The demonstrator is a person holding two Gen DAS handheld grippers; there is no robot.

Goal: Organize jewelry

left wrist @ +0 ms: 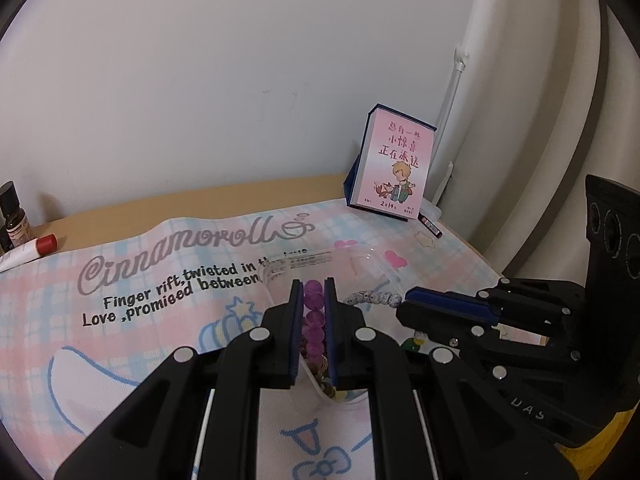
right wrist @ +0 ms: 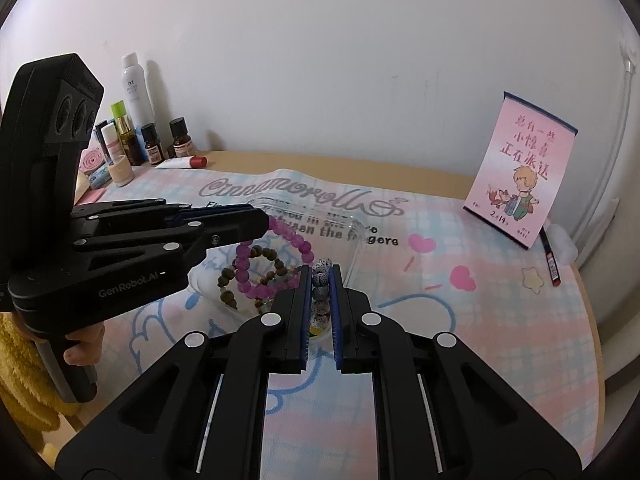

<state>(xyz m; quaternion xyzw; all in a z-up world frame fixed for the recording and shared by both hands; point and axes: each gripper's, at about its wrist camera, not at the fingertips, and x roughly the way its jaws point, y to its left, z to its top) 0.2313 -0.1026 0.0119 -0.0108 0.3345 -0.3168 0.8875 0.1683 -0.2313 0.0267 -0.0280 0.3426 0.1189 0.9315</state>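
Right now both grippers hang low over a desk covered by a pastel checked mat [left wrist: 168, 264] printed with "Cinnamoroll" lettering, hearts and stars; a strip of bare wooden desktop [right wrist: 360, 166] runs behind it, up against a plain white wall.

Ahead of both sets of fingers sits a clear plastic tray [left wrist: 372, 258] on the mat. The left gripper [left wrist: 313, 308] has its jaws pinched on a purple bead bracelet [left wrist: 313, 292], beads stacked in the narrow gap between the blue pads, over the tray. The right gripper [right wrist: 321, 288] is pressed in on a speckled white bead bracelet [right wrist: 321, 278] in the same way, just at the tray's near rim.

From the left wrist, the right gripper comes in from the right side with the speckled beads trailing from its tip. Far ahead and to the right, a pink desk calendar [left wrist: 394, 166] stands against the wall, and a dark pen [left wrist: 430, 227] lies at its foot. Off to the left are a red-capped tube [left wrist: 30, 251] and a brown bottle.

From the right wrist, more opens up: the purple loop dangles from the left gripper's tip over a brown wooden bead bracelet [right wrist: 250, 270] lying in the tray. A whole cluster of cosmetic bottles [right wrist: 132, 128] lines the wall to the far left, and a hand [right wrist: 82, 346] in a fuzzy yellow sleeve [right wrist: 24, 368] grips the left handle.
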